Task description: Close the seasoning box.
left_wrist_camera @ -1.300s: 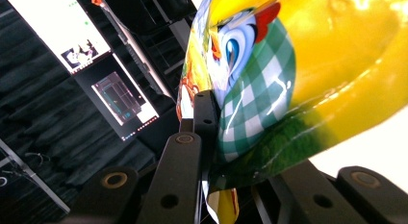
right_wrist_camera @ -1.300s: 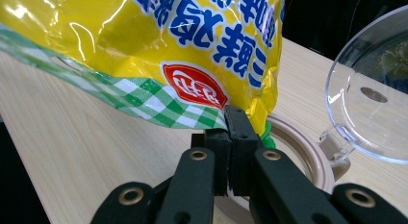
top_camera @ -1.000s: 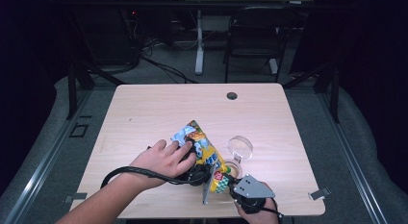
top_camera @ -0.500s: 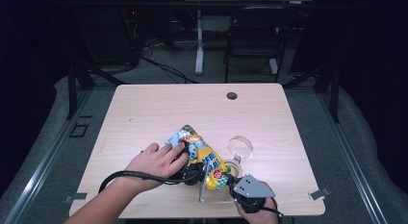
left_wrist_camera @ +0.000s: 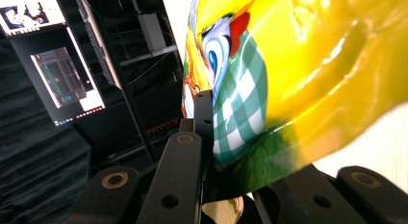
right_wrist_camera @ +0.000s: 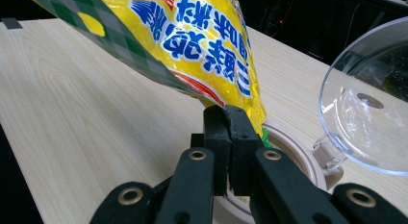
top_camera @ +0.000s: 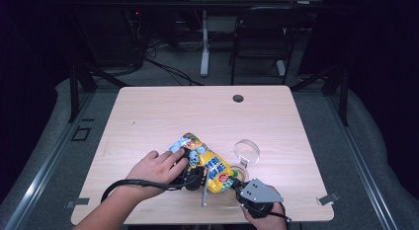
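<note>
Snack bag [top_camera: 210, 163], yellow and glossy, held tilted above the near edge of the wooden table [top_camera: 163, 111], mouth end down over a small round container [right_wrist_camera: 293, 159] with a pale rim. Clear hinged lid [top_camera: 246, 152] of that container flipped up and open, just beyond the bag in the high view and at the right in the right gripper view.

Right gripper [right_wrist_camera: 231, 132] with jaws pressed together on the bag's lower corner, right above the container's rim. Left gripper [left_wrist_camera: 204, 132] clamped on the opposite side of the bag, one jaw flat against the green-checked print; far jaw hidden behind the film, yet the bag plainly pinched between them. Left hand [top_camera: 155, 168] wrapped over its gripper in the high view, cable looping back toward the table edge; right hand [top_camera: 262, 212] low at the near edge beneath the grey plate.

Step in hand, by the look of it: pouring, or tearing the corner open, right over the container. Whether the corner is already open cannot be told, nor whether anything falls.

Next move likely calls for keeping the pinched corner centred over the rim, raising the far end of the bag gently, and avoiding a knock against the upright lid.
</note>
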{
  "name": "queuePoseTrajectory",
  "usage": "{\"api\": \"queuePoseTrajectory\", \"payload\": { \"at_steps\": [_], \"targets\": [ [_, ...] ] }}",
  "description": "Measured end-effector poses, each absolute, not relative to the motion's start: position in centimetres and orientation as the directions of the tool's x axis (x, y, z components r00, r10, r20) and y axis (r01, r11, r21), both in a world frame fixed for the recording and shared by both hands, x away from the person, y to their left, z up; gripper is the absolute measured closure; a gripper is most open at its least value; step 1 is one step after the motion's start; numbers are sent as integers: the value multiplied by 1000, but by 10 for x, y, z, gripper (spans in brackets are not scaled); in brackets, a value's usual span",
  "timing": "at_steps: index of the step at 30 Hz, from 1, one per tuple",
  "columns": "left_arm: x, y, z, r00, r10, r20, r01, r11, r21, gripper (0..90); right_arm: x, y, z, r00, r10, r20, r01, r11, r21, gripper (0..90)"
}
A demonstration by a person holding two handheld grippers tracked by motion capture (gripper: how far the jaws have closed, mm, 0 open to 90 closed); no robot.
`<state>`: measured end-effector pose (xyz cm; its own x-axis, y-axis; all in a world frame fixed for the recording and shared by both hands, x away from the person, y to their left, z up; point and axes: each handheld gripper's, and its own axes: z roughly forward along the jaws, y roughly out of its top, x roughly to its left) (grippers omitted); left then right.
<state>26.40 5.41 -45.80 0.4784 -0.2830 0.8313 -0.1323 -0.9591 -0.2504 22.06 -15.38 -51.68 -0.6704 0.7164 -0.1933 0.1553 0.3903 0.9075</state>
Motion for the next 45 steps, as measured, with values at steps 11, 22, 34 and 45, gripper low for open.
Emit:
{"api": "queuePoseTrajectory", "payload": {
  "at_steps": [11, 22, 34, 45],
  "targets": [
    [265, 60, -465, 519, -209, 829, -113, -978, -176, 849, 221, -153, -517, -670, 718, -190, 156, 386, 909, 884],
    [267, 67, -474, 569, -114, 815, -84, -993, -81, 849, 221, -153, -516, -669, 719, -190, 152, 382, 911, 884],
    [270, 73, -484, 627, 0, 779, -51, -998, 41, 851, 222, -155, -514, -665, 724, -185, 149, 371, 917, 881],
    [272, 78, -490, 663, 76, 745, -19, -993, 118, 857, 221, -155, -514, -665, 724, -183, 145, 366, 919, 873]
  ]
}}
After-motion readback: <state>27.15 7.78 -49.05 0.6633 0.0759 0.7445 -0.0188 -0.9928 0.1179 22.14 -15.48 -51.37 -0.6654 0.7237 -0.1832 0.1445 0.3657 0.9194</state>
